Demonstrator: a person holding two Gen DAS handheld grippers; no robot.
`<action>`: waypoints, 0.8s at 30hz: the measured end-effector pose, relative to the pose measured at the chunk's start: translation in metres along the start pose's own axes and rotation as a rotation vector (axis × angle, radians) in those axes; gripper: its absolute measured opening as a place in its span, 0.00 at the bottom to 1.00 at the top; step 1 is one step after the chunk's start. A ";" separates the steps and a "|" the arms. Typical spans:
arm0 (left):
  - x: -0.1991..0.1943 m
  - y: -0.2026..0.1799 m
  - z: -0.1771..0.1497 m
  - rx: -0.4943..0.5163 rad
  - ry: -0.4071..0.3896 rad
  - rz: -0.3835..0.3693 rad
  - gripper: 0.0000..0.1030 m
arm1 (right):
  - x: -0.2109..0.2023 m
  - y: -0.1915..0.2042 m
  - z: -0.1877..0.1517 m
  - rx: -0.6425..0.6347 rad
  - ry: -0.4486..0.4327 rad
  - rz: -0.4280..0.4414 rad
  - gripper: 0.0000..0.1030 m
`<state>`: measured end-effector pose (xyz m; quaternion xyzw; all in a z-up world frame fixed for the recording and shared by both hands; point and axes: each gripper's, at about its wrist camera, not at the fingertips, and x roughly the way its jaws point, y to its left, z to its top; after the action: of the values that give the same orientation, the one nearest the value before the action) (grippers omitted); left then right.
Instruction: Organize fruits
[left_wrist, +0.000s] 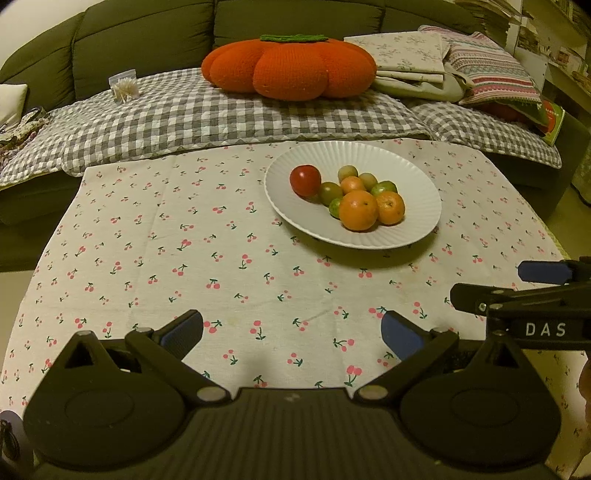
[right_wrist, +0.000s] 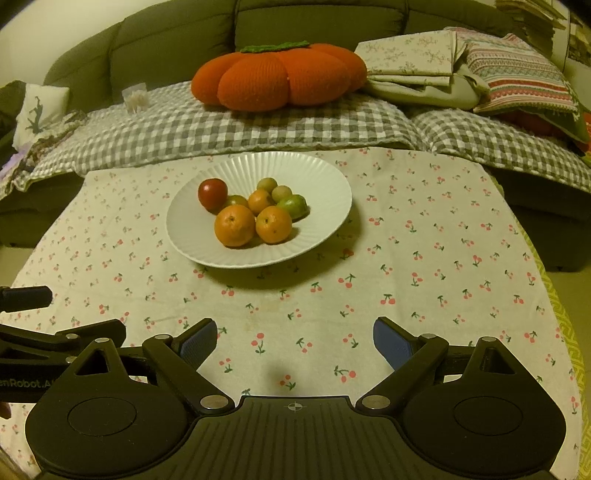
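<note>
A white ribbed plate (left_wrist: 406, 173) (right_wrist: 317, 184) stands at the far middle of the cherry-print tablecloth (left_wrist: 221, 258) (right_wrist: 424, 258). It holds a red tomato (left_wrist: 305, 180) (right_wrist: 212, 194), two large oranges (left_wrist: 358, 210) (right_wrist: 235, 225), a smaller orange and several small green fruits (left_wrist: 330, 192) (right_wrist: 293, 205), all bunched together. My left gripper (left_wrist: 291, 332) is open and empty, low over the cloth's near side. My right gripper (right_wrist: 295, 339) is open and empty beside it; its fingers (left_wrist: 543, 272) show at the right edge of the left wrist view.
Behind the table is a green sofa (left_wrist: 147, 33) with a grey checked blanket (left_wrist: 221, 110), an orange pumpkin-shaped cushion (left_wrist: 288, 66) (right_wrist: 277, 77), folded cloths and pillows (left_wrist: 461, 62) (right_wrist: 480, 66), and a small bag of cotton swabs (left_wrist: 125, 88).
</note>
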<state>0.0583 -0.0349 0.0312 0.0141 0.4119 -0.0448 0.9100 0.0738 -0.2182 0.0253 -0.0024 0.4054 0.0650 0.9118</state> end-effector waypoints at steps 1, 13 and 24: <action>0.000 0.000 0.000 0.000 0.000 0.000 0.99 | 0.000 0.000 0.000 0.000 0.001 0.000 0.90; 0.001 -0.002 -0.001 0.009 0.004 -0.002 0.99 | 0.001 0.001 0.000 -0.003 0.004 0.000 0.90; 0.002 -0.002 -0.001 0.008 0.003 -0.002 0.99 | 0.001 0.001 0.000 -0.003 0.005 -0.001 0.90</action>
<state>0.0587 -0.0365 0.0297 0.0175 0.4133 -0.0471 0.9092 0.0742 -0.2172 0.0241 -0.0043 0.4078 0.0653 0.9107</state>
